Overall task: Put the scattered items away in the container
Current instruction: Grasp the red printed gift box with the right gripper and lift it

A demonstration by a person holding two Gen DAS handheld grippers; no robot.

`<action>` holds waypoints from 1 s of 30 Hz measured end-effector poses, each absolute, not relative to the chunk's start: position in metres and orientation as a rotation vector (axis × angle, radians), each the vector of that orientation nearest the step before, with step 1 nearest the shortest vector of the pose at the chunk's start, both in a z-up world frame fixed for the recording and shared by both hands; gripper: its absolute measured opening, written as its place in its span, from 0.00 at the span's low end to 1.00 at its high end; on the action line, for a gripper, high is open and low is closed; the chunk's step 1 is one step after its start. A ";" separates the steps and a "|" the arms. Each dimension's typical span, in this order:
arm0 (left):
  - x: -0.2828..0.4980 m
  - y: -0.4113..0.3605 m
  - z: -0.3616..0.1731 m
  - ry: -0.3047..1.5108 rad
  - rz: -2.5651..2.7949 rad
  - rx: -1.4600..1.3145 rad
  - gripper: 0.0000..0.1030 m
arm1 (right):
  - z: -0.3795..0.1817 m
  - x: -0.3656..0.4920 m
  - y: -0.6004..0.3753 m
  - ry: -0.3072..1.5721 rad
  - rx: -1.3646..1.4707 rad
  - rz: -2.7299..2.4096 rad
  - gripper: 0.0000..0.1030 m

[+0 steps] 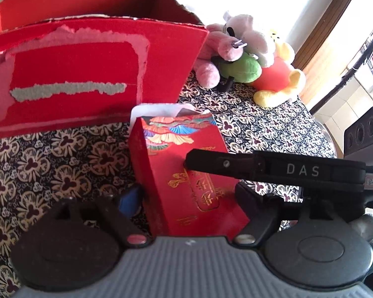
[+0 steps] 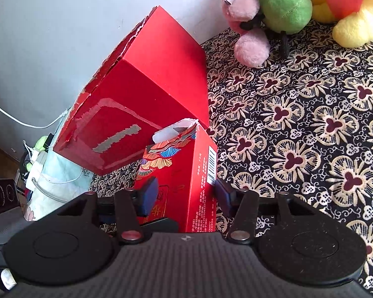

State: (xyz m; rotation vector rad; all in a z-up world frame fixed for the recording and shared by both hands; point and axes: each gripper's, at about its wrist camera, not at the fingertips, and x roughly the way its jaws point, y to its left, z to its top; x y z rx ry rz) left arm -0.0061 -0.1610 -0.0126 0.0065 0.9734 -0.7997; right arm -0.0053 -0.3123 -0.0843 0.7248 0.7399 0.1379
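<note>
A small red box [image 1: 186, 161] [image 2: 184, 164] with a colourful fan pattern and gold characters stands just in front of the big open red carton [image 1: 87, 74] [image 2: 149, 74]. My left gripper [image 1: 189, 203] spans its wide printed face. The left blue pad [image 1: 131, 198] lies against the box's side, and the other pad is hidden. My right gripper [image 2: 185, 193] holds the same box across its thin sides, both blue pads [image 2: 149, 196] pressing on it. One right finger [image 1: 273, 168] reaches in from the right onto the printed face. The box's bottom is hidden.
A black tablecloth [image 1: 49, 161] [image 2: 310, 136] with cream flowers covers the table. A heap of plush toys [image 1: 248, 57] [image 2: 286, 7] lies at the back right by the wall. A pale bag [image 2: 49, 173] and white cables sit beyond the table's left edge.
</note>
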 end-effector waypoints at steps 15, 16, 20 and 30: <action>-0.036 -0.182 0.069 0.706 -0.921 0.085 0.78 | -0.011 -0.057 -0.319 0.419 0.622 0.069 0.52; -0.035 -0.182 0.075 0.682 -0.921 0.089 0.78 | -0.004 -0.057 -0.320 0.395 0.618 0.071 0.52; -0.022 -0.183 0.100 0.605 -0.911 0.098 0.78 | 0.021 -0.041 -0.322 0.333 0.584 0.094 0.52; 0.052 -0.160 0.138 0.542 -0.793 0.072 0.79 | 0.071 0.056 -0.307 0.338 0.464 0.184 0.52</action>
